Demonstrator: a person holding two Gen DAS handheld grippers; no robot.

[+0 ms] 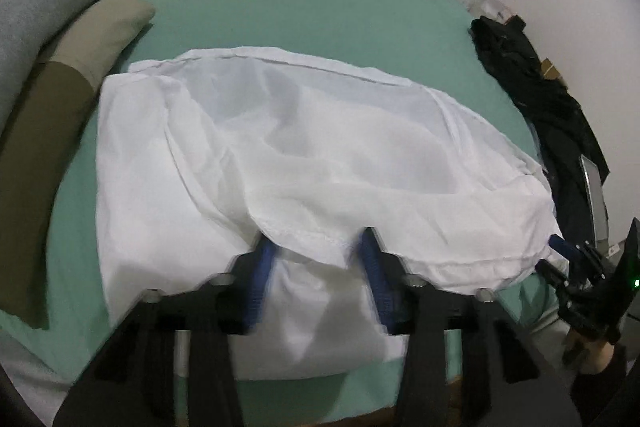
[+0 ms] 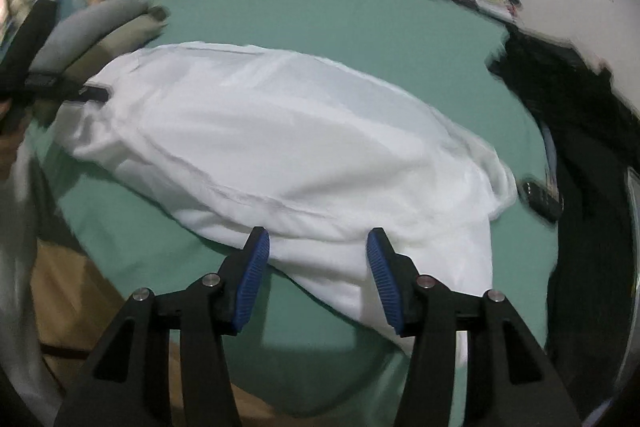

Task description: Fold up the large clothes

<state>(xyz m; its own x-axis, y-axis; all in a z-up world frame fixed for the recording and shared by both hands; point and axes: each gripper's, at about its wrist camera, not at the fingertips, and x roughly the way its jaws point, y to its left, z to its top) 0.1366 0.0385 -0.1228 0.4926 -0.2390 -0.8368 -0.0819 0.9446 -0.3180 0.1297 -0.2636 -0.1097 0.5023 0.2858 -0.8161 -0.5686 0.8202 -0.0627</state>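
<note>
White garment (image 1: 304, 155) folded on green bed (image 1: 304, 7), left gripper (image 1: 318, 247) and right gripper (image 2: 318, 243) both released above its hem

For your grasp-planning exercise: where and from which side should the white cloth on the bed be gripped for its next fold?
Probably grip the white cloth by its near hemmed edge, coming from the near side of the bed. That edge lies loose and slightly raised, right ahead of the open left gripper, while the far edge lies flat.
</note>
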